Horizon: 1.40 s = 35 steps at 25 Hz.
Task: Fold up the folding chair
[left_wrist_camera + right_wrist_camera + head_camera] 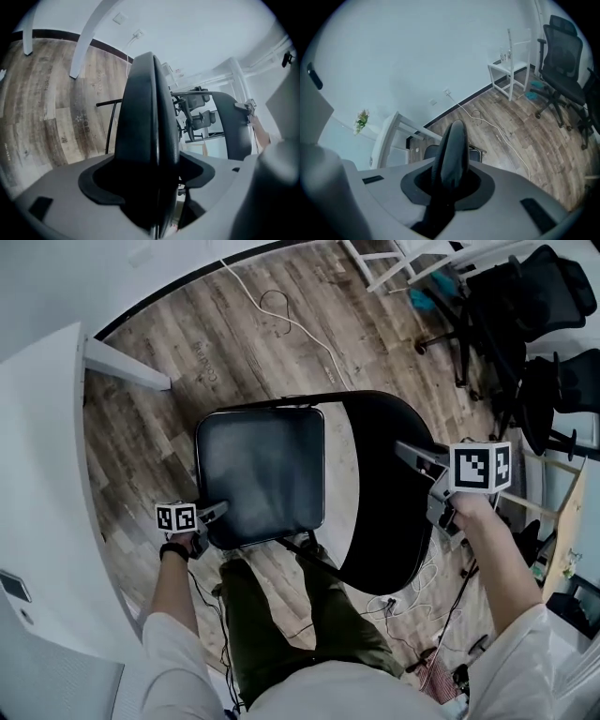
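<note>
- So, the folding chair (300, 484) stands open on the wood floor (178, 371).
- Left hand-held gripper (214, 513) is clenched on the seat (262, 460), at its front corner.
- Right hand-held gripper (412, 456) is clamped on the backrest (384, 521), at its top edge.

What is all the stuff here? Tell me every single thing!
black folding chair: one, black, middle of the floor, open, with a padded seat and curved backrest
black office chairs: two, black, far right
white table: one, white, along the left
white cable: one, white, on the floor beyond the chair
white stand: one, white, by the far wall
wooden plank floor: one, brown, underneath everything
left gripper: one, grey, clamped on the seat's near corner
right gripper: one, grey, clamped on the backrest's edge
person's legs: two, dark green trousers, bottom middle
</note>
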Available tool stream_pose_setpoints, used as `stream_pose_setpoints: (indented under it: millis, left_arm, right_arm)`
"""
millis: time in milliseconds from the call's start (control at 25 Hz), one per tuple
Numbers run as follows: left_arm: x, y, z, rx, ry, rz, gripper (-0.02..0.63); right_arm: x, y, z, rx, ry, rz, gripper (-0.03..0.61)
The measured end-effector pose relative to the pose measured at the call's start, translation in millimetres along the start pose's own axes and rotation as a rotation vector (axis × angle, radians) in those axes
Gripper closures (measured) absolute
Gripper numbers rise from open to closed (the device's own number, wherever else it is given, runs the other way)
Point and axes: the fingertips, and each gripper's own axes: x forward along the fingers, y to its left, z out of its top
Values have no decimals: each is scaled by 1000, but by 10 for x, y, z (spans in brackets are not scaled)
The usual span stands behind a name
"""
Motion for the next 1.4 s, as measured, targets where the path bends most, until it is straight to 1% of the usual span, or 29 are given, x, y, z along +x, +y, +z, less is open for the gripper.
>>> stream_pose_setpoints:
  millis: [200,480,640,880,1080,1240,1400]
  left_arm:
    - [-65,-668,-9,8,3,53,265]
    - [-10,-1369,-5,29,13,114,272]
    - [45,-1778,-33,42,16,144,271]
    - [191,-2454,-58,66,28,182,270]
    - [364,-2908,-88,96,25,233,247]
    - [528,-3284,-121,116,25,234,245]
    - [682,-3620,-138,127,23,215,245]
  right_arm:
    - [-383,-6,76,9,7,-9,502]
    - [-689,-30,125,23,18,-25,497]
    - [-842,-2,143,39,27,-35,492]
    - [-1078,31,202,34,36,-74,491]
    - [-1208,36,217,28,39,-103,489]
    - [-1347,-13,219,24,41,-120,489]
    - [-1445,-50,241,23,40,-131,488]
